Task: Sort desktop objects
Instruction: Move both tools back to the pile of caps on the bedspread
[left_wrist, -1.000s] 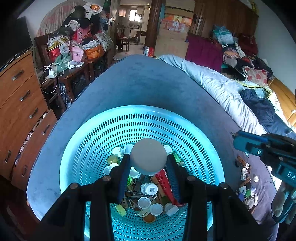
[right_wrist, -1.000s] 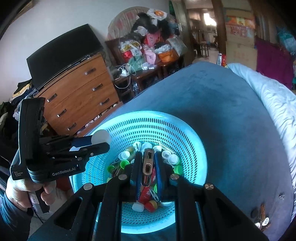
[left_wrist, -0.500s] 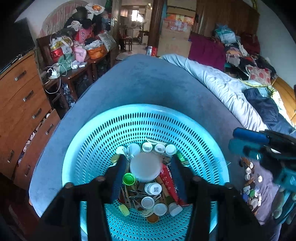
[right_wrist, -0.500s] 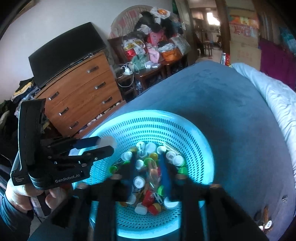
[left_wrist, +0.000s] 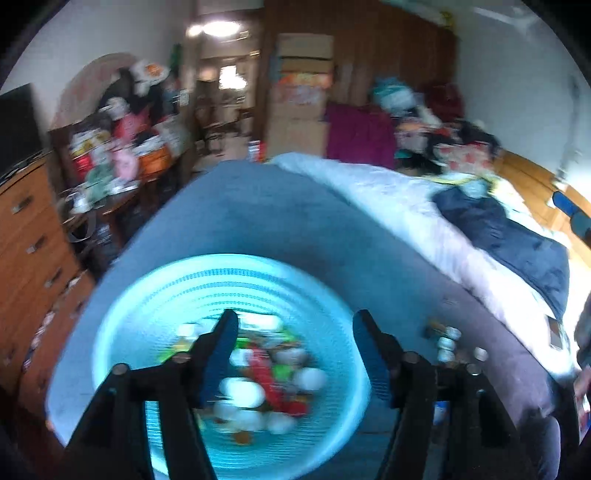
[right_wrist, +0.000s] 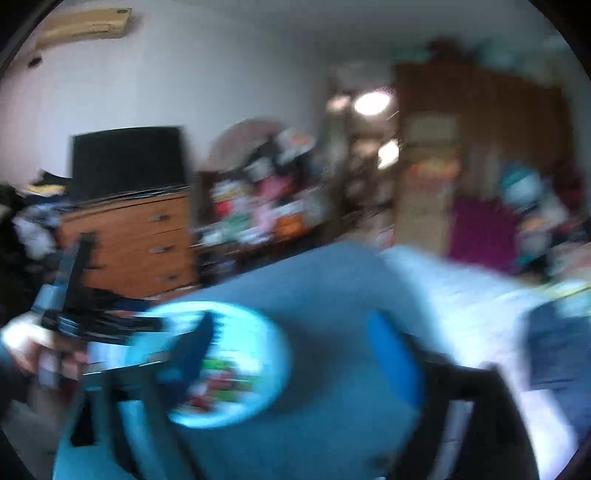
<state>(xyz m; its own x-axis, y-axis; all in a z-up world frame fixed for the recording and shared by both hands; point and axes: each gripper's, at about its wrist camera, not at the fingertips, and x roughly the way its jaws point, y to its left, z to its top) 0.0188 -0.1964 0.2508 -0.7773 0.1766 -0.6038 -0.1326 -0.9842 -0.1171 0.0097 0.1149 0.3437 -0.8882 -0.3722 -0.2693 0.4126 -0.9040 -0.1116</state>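
Both grippers have let go and pulled up since 1 second ago; the white lid and the brown thing now lie in the basket (left_wrist: 122, 321). Left gripper (left_wrist: 291, 350): jaws wide open, holding nothing, above the pile of caps (left_wrist: 258, 384). Right gripper (right_wrist: 295, 354): jaws wide open too, swinging away. Next, slow down and aim for the small caps (left_wrist: 447, 341) lying on the bed (left_wrist: 280, 218) beside the basket.
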